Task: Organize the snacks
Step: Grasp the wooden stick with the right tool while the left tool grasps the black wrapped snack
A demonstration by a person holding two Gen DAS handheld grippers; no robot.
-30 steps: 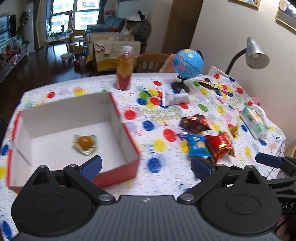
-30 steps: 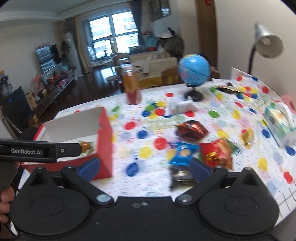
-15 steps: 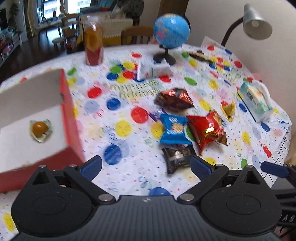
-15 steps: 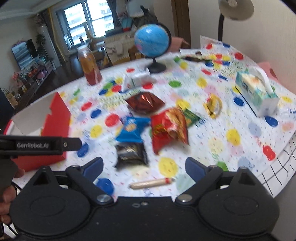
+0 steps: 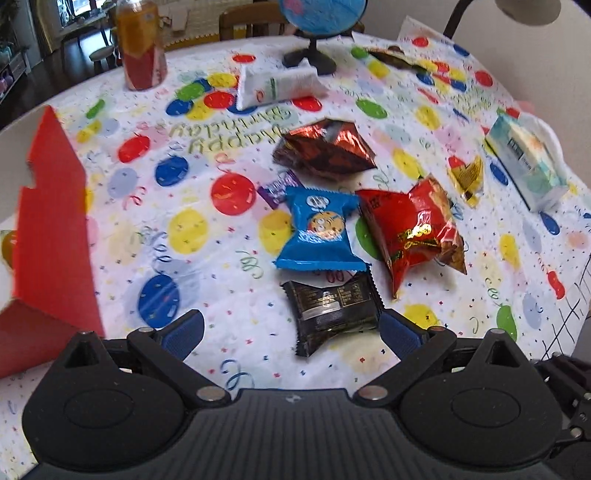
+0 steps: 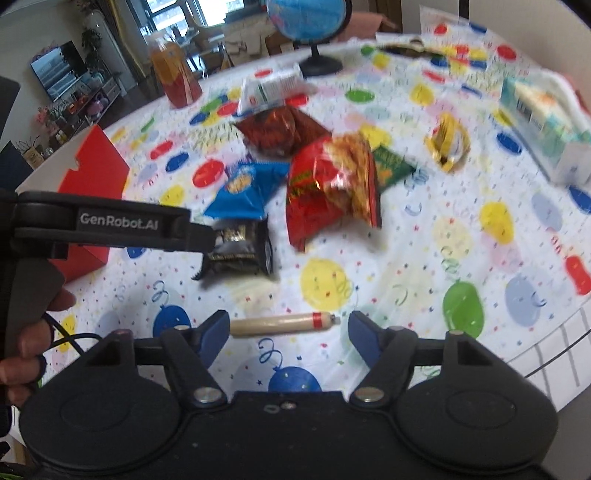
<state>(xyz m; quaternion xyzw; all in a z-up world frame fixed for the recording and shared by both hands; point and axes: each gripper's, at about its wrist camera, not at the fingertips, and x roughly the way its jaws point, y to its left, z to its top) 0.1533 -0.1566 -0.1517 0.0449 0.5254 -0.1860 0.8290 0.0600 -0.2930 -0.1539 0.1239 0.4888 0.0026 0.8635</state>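
- Right wrist view: right gripper (image 6: 286, 330) has just been closing; sausage stick (image 6: 282, 324) lies between its jaws, not pinched yet.
- Left gripper (image 5: 291, 328) stands wide around black packet (image 5: 332, 310), ready for red box (image 5: 51, 236).

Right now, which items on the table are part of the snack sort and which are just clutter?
Job items:
- black packet
- blue cookie packet
- red crisp bag
- dark red packet
- yellow wrapper
- sausage stick
- red box

Lying about:
- globe
- juice bottle
- tissue pack
- white tube
- lamp
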